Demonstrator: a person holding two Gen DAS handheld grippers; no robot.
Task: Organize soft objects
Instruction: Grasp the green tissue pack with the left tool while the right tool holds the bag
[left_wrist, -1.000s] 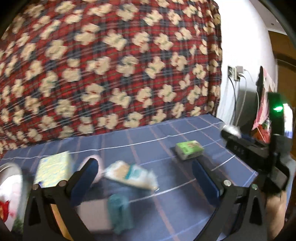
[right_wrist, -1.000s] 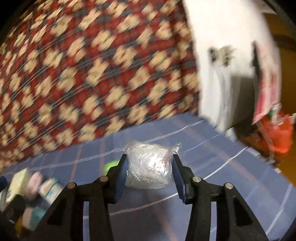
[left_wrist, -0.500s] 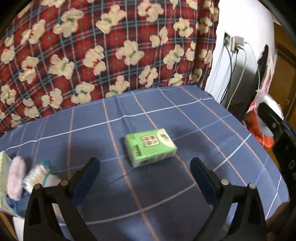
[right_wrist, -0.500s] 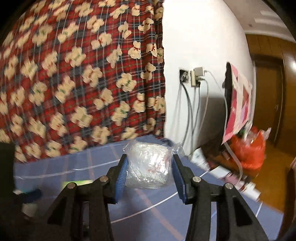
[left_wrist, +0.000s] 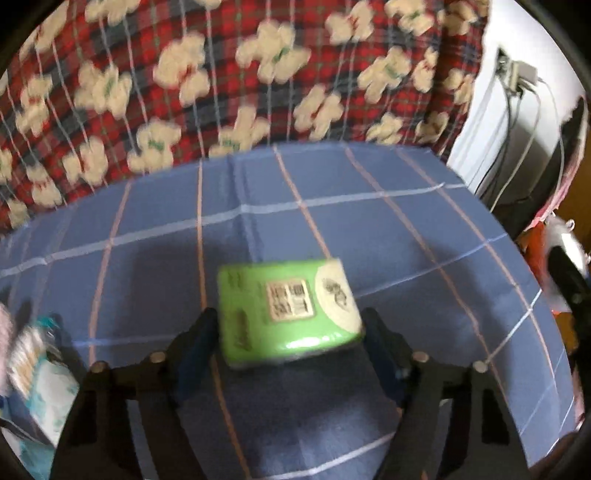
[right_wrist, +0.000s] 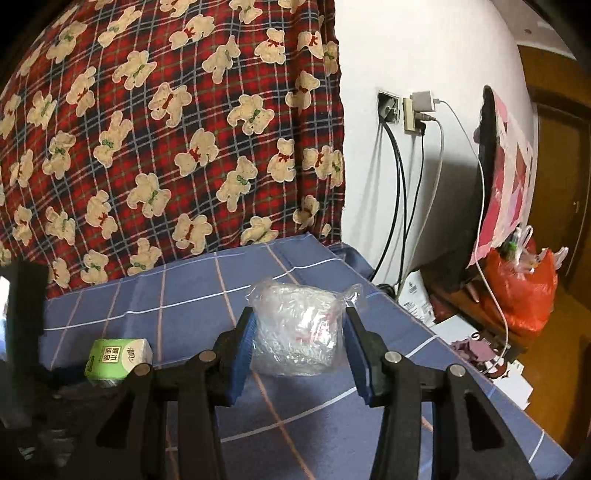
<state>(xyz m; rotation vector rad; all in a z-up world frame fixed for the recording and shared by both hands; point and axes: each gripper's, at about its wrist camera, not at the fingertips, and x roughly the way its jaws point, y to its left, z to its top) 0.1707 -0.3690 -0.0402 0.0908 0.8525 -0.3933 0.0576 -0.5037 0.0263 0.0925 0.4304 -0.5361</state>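
A green tissue pack lies flat on the blue checked tablecloth. My left gripper straddles it from above, its jaws closing, and both blue pads touch the pack's short sides. The same green tissue pack shows at the lower left of the right wrist view. My right gripper is shut on a clear plastic bag of crinkled white filling and holds it above the cloth near the table's right corner.
Several soft packs lie piled at the left edge. A red plaid cloth with bears hangs behind the table. To the right are a wall socket with cables and a red plastic bag.
My left gripper has swung right from the pile, dropped onto the green pack and narrowed its jaws around it. The right gripper has drifted right, the bag still in its grip.
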